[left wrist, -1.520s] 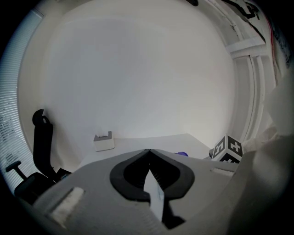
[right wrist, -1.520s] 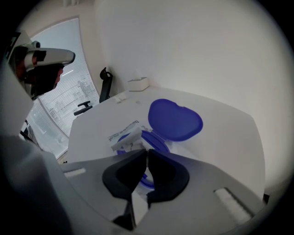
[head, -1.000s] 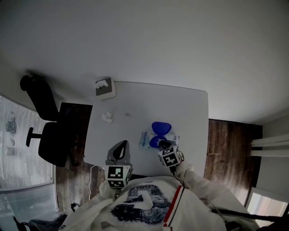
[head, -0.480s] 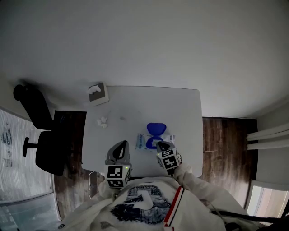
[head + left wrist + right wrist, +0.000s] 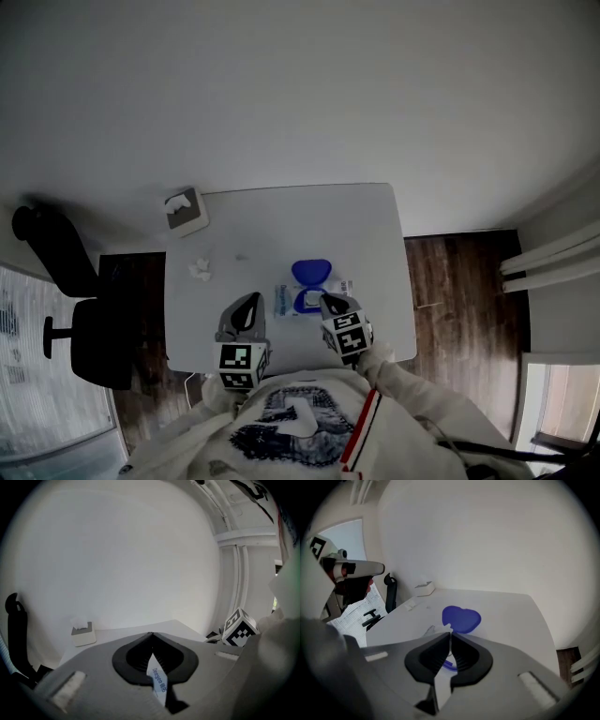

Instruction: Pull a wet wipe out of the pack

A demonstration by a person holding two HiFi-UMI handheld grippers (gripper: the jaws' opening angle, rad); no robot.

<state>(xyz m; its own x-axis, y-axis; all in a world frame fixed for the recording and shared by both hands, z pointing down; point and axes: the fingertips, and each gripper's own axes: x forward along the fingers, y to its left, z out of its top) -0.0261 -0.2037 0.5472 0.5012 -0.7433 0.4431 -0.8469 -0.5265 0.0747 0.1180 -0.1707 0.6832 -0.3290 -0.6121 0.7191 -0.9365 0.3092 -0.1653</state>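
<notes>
The wet wipe pack (image 5: 284, 300) lies flat on the white table (image 5: 375, 225), its blue lid (image 5: 310, 273) flipped open toward the far side. My right gripper (image 5: 325, 300) hangs just above the pack's opening. In the right gripper view its jaws (image 5: 450, 633) are shut on a white wipe (image 5: 440, 681) that runs down the slot between them, with the blue lid (image 5: 461, 618) just beyond. My left gripper (image 5: 255, 297) sits left of the pack, apart from it. Its jaws (image 5: 151, 633) meet at the tips and pinch a white strip with blue print (image 5: 158, 679).
A tissue box (image 5: 186, 212) stands at the table's far left corner, and a crumpled tissue (image 5: 200, 270) lies near the left edge. A black office chair (image 5: 66, 281) stands off the left side on the wooden floor. The person's white sleeve (image 5: 403, 375) reaches over the near edge.
The head view has swung, so the table sits lower and further left in the picture. My right gripper has risen slightly over the open pack. Both grippers stay shut.
</notes>
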